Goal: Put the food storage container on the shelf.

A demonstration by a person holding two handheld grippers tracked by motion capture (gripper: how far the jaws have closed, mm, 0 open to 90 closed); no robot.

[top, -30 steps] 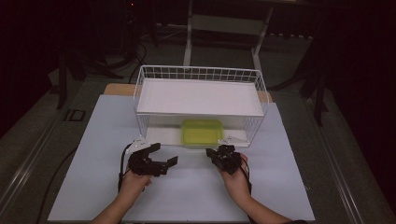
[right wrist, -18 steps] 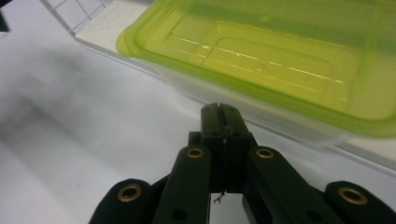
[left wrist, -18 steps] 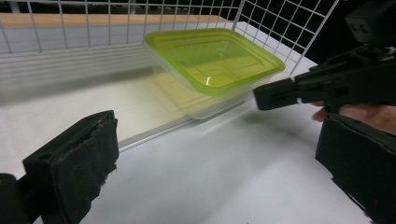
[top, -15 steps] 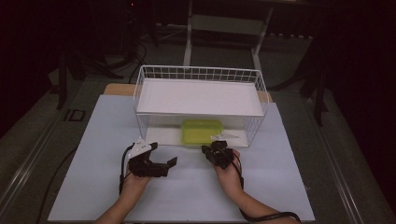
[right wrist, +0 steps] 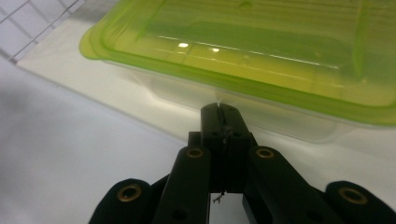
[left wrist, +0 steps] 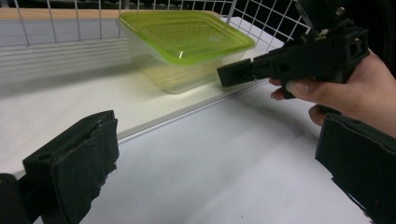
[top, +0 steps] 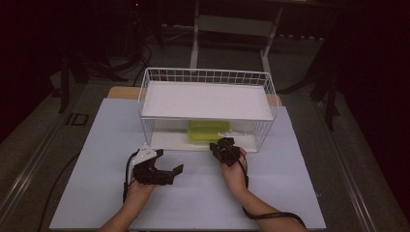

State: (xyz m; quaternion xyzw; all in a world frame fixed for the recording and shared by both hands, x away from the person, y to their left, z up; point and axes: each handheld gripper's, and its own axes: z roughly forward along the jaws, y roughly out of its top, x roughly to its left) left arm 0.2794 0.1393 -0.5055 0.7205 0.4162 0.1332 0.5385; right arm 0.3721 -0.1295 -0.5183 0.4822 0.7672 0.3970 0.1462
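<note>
Since the earlier frames the right gripper [top: 223, 145] had travelled forward and toward the middle of the table, up to the front edge of the wire rack, while the left gripper [top: 167, 171] had kept its place on the near side.

The table [top: 300, 183] carried a pale sheet, and on it stood the white wire rack [top: 208, 77], a two-level shelf with a flat white board on top and another at the bottom. On that lower board, under the top shelf and a little right of centre, sat the clear plastic container with a green lid [top: 207, 131], lid on and level.

The right gripper pointed at the container's near side. In the right gripper view its jaws were pressed together with nothing between them, and their joined tip [right wrist: 219, 114] stood just before the container's clear wall [right wrist: 261, 112], below the lid's rim; whether it touched the wall could not be told. The left gripper view showed the same gripper [left wrist: 233, 73] near the container's corner [left wrist: 187, 51].

The left gripper rested on the sheet, well apart from the rack, its jaws spread wide and empty, with the black pads [left wrist: 79, 163] far from each other.
</note>
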